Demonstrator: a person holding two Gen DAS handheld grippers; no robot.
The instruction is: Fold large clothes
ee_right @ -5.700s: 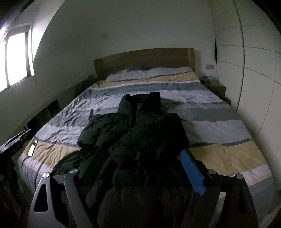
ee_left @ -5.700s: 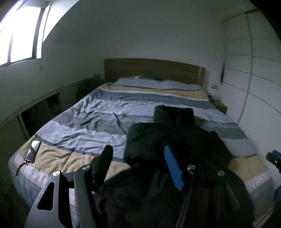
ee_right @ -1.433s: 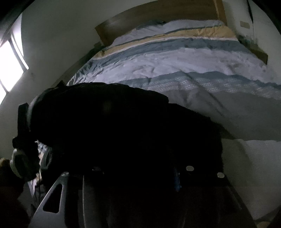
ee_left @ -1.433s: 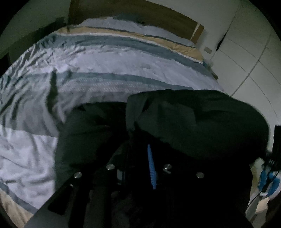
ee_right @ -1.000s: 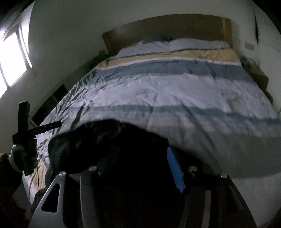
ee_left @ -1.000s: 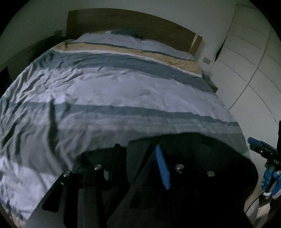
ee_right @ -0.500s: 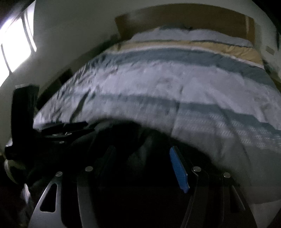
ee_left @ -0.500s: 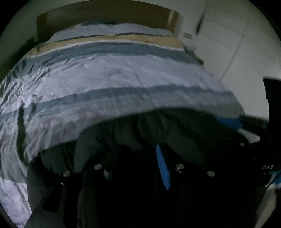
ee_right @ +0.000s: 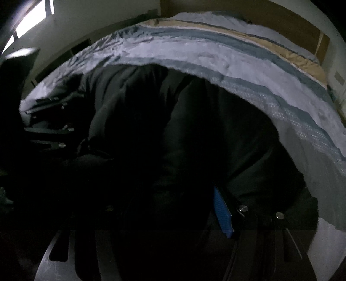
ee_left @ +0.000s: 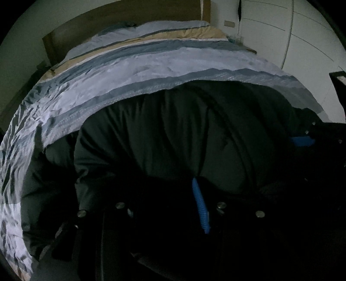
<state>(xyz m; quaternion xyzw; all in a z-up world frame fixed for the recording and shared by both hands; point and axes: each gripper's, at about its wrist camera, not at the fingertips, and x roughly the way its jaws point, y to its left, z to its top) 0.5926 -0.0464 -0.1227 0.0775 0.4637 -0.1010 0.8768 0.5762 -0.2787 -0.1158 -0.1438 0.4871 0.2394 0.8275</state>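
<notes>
A black puffy jacket [ee_left: 173,134] lies spread across the near end of the striped duvet [ee_left: 129,71] and fills the lower half of both views. My left gripper [ee_left: 166,201] is shut on the jacket's near edge, with dark fabric bunched between its blue pad and black finger. Seen from the right wrist, the jacket [ee_right: 173,121] also covers the jaws of my right gripper [ee_right: 173,205], which is shut on the same edge further right. Each gripper shows in the other's view: the right gripper [ee_left: 302,140] and the left gripper [ee_right: 49,129], both low on the jacket.
The bed runs away from me to a wooden headboard [ee_left: 108,23]. White wardrobe doors [ee_left: 292,32] stand along the right side. A bright window [ee_right: 32,19] and low shelving [ee_right: 71,49] are on the left. Bare duvet [ee_right: 216,54] lies beyond the jacket.
Both grippers have come down toward the bed with the jacket. The jacket, lifted and bunched a second ago, now lies spread wider over the duvet.
</notes>
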